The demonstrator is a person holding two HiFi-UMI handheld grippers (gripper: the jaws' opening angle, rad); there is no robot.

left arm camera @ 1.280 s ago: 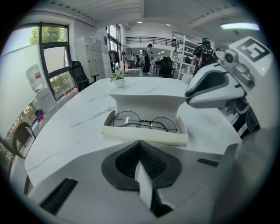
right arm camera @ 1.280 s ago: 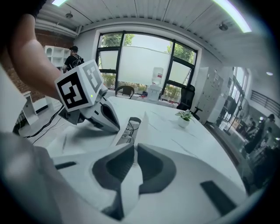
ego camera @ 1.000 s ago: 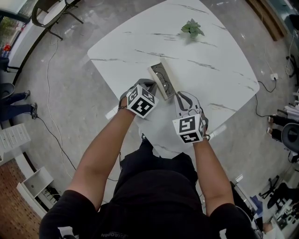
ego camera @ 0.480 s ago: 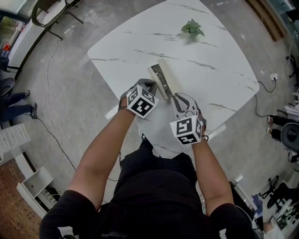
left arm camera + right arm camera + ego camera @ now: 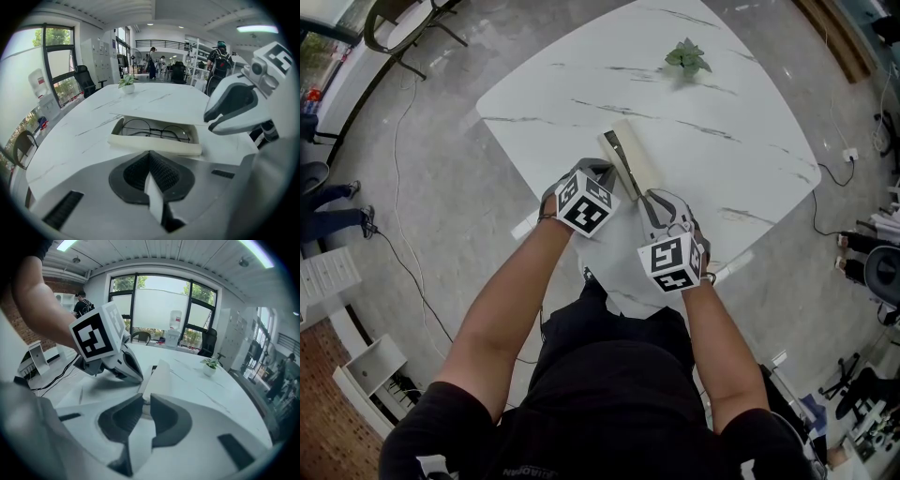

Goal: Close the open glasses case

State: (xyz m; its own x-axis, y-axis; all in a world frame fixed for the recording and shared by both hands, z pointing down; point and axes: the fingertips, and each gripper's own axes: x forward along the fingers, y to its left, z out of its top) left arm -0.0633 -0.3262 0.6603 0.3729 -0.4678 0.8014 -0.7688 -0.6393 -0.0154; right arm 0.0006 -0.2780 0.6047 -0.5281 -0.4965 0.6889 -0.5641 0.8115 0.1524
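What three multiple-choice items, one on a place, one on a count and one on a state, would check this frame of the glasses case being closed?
1. Where does the potted plant stand relative to the glasses case?
A. Inside it.
B. Beyond it, on the far part of the table.
C. On the floor under it.

2. How many pairs of glasses lie in the case?
A. None.
B. One.
C. Three.

3. How does the lid stand?
A. Fully shut.
B. Partly raised, slanting over the tray.
C. Off the case, on a chair.

Key: B, the head view shows the plant on the tabletop, well apart from the case. B, the left gripper view shows a single round-lensed pair. B, the lid slants with its near end between the jaws of the right gripper, and the glasses show beneath it.
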